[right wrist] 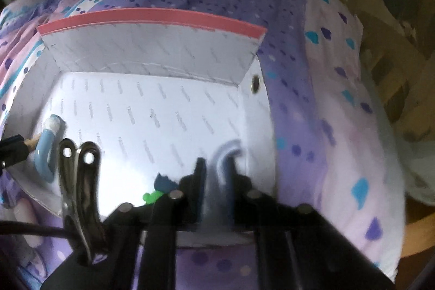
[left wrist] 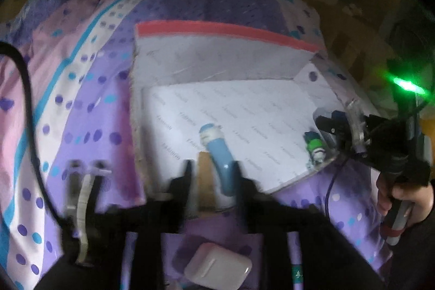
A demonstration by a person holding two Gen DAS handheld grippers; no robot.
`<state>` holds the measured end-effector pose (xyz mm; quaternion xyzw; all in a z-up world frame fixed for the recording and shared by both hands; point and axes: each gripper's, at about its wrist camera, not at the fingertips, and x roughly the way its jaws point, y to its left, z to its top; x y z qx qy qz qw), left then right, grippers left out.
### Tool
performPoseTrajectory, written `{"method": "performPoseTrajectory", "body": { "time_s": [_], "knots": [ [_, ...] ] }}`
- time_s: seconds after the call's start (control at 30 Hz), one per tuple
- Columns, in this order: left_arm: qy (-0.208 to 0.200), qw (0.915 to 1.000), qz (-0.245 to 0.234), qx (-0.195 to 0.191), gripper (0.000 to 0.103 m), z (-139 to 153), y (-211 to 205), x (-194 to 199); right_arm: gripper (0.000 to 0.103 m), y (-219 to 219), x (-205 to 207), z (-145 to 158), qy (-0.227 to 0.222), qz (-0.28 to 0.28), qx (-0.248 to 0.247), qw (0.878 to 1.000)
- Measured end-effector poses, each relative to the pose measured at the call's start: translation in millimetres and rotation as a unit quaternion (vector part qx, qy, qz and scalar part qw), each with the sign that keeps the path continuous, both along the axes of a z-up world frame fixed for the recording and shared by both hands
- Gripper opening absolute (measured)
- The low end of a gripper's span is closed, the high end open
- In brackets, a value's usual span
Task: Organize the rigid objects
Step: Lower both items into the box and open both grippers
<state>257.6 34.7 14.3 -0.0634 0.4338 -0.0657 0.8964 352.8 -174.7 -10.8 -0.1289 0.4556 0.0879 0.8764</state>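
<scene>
A white box [left wrist: 231,110] with a red-edged flap lies open on the bed; it also shows in the right wrist view [right wrist: 163,110]. My left gripper [left wrist: 213,170] is open at the box's near edge, a curved blue tube with a white cap [left wrist: 217,151] resting between its fingers, over a brown strip. The tube shows at the left in the right wrist view [right wrist: 47,151]. My right gripper [right wrist: 216,167] is at the box's right wall, its fingers close around a blurred blue-grey thing; its grip is unclear. A small green and blue object [left wrist: 315,147] lies in the box beside it [right wrist: 156,192].
A purple, pink and white dotted bedspread [left wrist: 81,99] covers the bed. A white earbud case [left wrist: 217,267] lies near the left gripper's base. A metal clip [right wrist: 78,181] is fixed at the right gripper's left. A wooden bed frame [right wrist: 394,72] runs along the right.
</scene>
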Motion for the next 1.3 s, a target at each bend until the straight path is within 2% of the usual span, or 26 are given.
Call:
{"method": "performPoseTrajectory", "body": {
  "time_s": [0.03,0.07,0.13,0.23,0.4,0.57,0.63,0.73,0.9,1.1,1.3],
  "knots": [
    [-0.017,0.9998,-0.002,0.008,0.056,3.5,-3.3,-3.9,0.041,-5.6,-4.6,4.9,-0.009,0.0,0.03,1.0],
    [-0.038,0.9992,-0.004,0.016,0.057,8.1,-6.4,-9.3,0.046,-11.0,-7.9,9.9,-0.015,0.0,0.055,0.998],
    [-0.048,0.9987,-0.003,0.015,0.058,12.7,-8.2,-11.7,0.051,-18.5,-11.8,17.0,-0.026,-0.013,0.079,0.996],
    [-0.04,0.9992,0.002,0.001,0.058,15.5,-0.8,-14.0,0.052,-36.8,-22.2,31.0,-0.042,-0.033,0.116,0.992],
    [-0.057,0.9972,0.039,-0.031,0.06,26.1,27.5,-17.9,0.052,-54.7,-39.9,49.0,-0.04,-0.044,0.141,0.988],
    [-0.032,0.9966,0.05,-0.058,0.061,22.9,41.7,-19.5,0.052,-56.4,-59.5,49.1,-0.034,-0.042,0.161,0.985],
    [-0.03,0.9969,0.052,-0.051,0.061,22.7,41.9,-22.5,0.052,-54.1,-63.2,44.3,-0.029,-0.042,0.157,0.986],
    [-0.035,0.9981,0.046,-0.022,0.061,23.8,34.9,-28.8,0.052,-52.2,-69.7,38.4,-0.021,-0.042,0.156,0.987],
    [-0.049,0.9985,0.024,-0.002,0.061,27.2,23.5,-41.4,0.052,-52.7,-84.5,28.1,-0.003,-0.047,0.186,0.981],
    [-0.054,0.9985,0.011,0.004,0.061,27.9,16.9,-59.6,0.058,-51.0,-105.4,10.3,0.026,-0.057,0.204,0.977],
    [-0.057,0.9981,0.017,0.016,0.061,26.4,13.2,-78.9,0.058,-50.3,-130.2,10.1,0.026,-0.051,0.218,0.974]
  ]
}}
